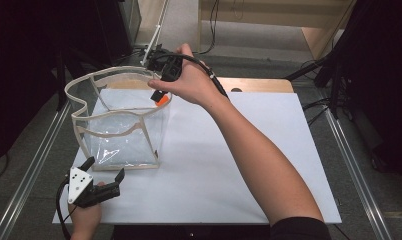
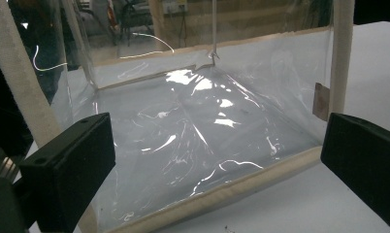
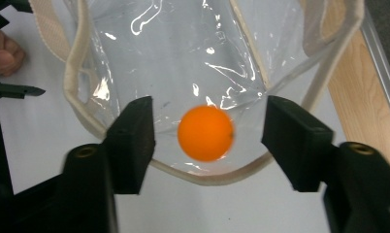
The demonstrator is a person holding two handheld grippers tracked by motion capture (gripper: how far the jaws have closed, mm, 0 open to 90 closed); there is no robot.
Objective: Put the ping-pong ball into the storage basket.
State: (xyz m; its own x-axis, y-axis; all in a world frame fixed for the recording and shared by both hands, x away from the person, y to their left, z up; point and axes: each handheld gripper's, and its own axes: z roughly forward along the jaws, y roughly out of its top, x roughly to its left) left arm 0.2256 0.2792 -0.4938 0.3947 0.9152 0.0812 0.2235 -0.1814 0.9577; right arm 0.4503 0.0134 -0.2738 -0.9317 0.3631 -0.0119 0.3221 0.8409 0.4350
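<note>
Your right gripper point(image 1: 160, 94) is over the open top of the clear plastic bag point(image 1: 120, 131), pointing down into it. In the right gripper view its jaws stand apart with the orange ball point(image 3: 205, 133) between them, a clear gap on each side — the pads do not touch it. The ball looks slightly blurred there, with the bag's clear bottom behind it. From above you can see only a sliver of orange point(image 1: 161, 100) under your right hand point(image 1: 186, 80), just inside the bag's near-right corner.

The bag stands upright on the white sheet point(image 1: 249, 165) that covers the table, towards the far left of it. Its cream trim runs around the rim and down the corners, and the rim sags in a wavy line. A strip of bare wooden tabletop point(image 1: 259, 84) shows beyond the sheet.

Your left gripper point(image 1: 105, 176) sits low at the near-left corner of the sheet, just in front of the bag's near wall. Its jaws are wide apart and hold nothing — in the left gripper view they frame the bag's lower edge point(image 2: 222, 191) without touching it.
</note>
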